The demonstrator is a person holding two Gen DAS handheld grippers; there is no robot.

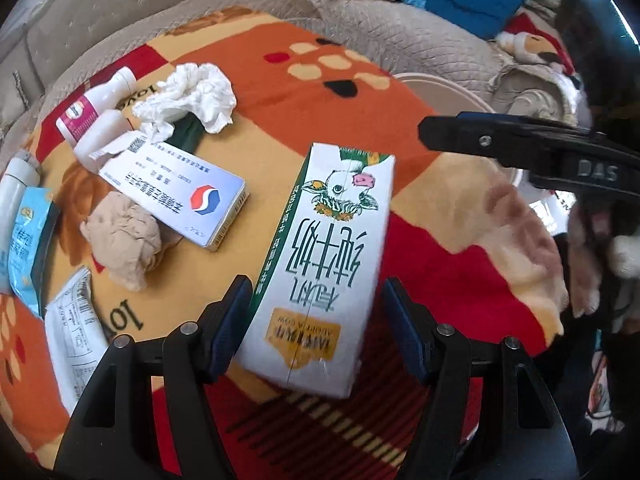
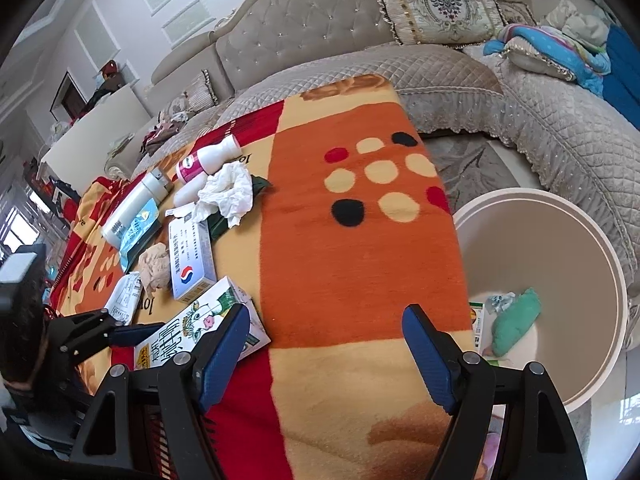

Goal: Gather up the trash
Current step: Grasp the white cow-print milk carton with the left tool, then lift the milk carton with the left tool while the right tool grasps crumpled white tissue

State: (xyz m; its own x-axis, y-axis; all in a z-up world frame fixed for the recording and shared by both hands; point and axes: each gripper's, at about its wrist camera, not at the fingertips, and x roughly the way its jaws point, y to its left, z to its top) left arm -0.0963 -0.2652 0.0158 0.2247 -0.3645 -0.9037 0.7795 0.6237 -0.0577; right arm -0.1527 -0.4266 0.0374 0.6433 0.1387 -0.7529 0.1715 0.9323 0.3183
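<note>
Left claw [image 1: 314, 320]: spread, its blue pads either side of the milk carton [image 1: 320, 264]; whether either pad touches the carton cannot be told.
Milk carton: lying flat on the blanket [image 1: 420, 264], print upside down in the left wrist view, running from between the pads out toward 12 o'clock.
Right claw [image 2: 326, 332]: spread and holding nothing, above bare blanket; the milk carton [image 2: 200, 328] sits at its 9 o'clock, just beside the left pad.
Trash bin [image 2: 560, 248]: beige and round, at 3 o'clock of the right claw, beside the blanket's edge, with a green wad [image 2: 516, 320] and a small carton inside.
Other trash: at 10 o'clock of the left claw lie a medicine box [image 1: 180, 192], white crumpled tissue [image 1: 196, 96], a tan wad [image 1: 120, 240] and two small white bottles [image 1: 96, 108].
</note>
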